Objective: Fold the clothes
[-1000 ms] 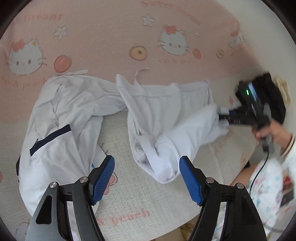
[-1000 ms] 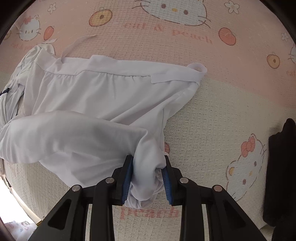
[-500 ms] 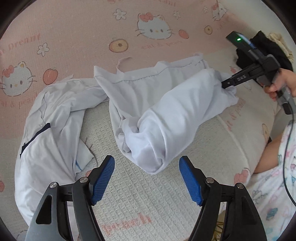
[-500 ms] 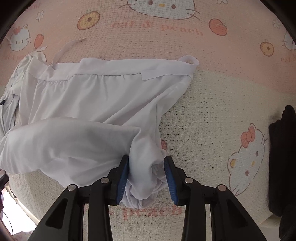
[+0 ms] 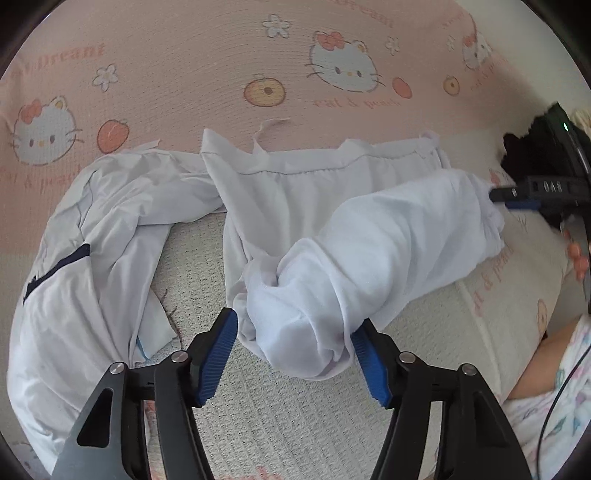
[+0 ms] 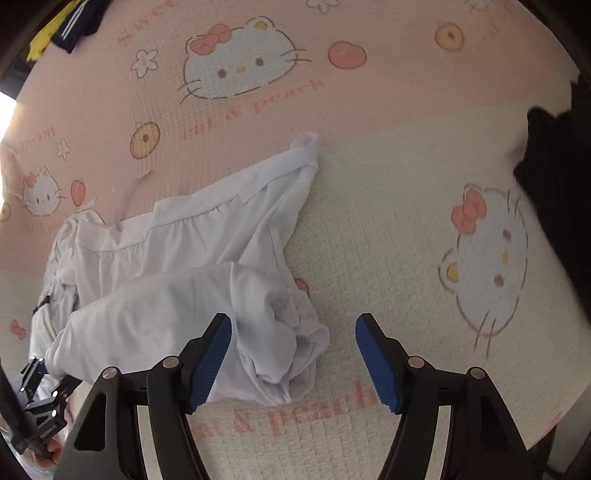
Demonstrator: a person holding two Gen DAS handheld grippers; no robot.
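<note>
Okay, looking down at a white garment lying on a pink and cream cat-and-peach blanket, with the waistband edge flat toward the pink half and the near part bunched into a fat roll. Got the left gripper spread wide, one blue pad on each side of the roll's crumpled near end, the cloth right between them and brushing both pads but not squeezed. Same story with the right gripper: splayed open, pinching nothing, with the roll's other scrunched end sitting just inside its left pad and bare blanket in front of the right pad. From the left wrist view, can see that right tool just beside the far end of the roll, with a hand curled on its handle and some patterned clothing lower down. Off to the left, a second white garment with a dark navy stripe, rumpled, touching the first one near the top edge. Also a black item on the blanket's right side, well apart from the roll, plus a bit of yellow and navy fabric way up in the top left corner of the right wrist view. Can't tell what either of those is.
</note>
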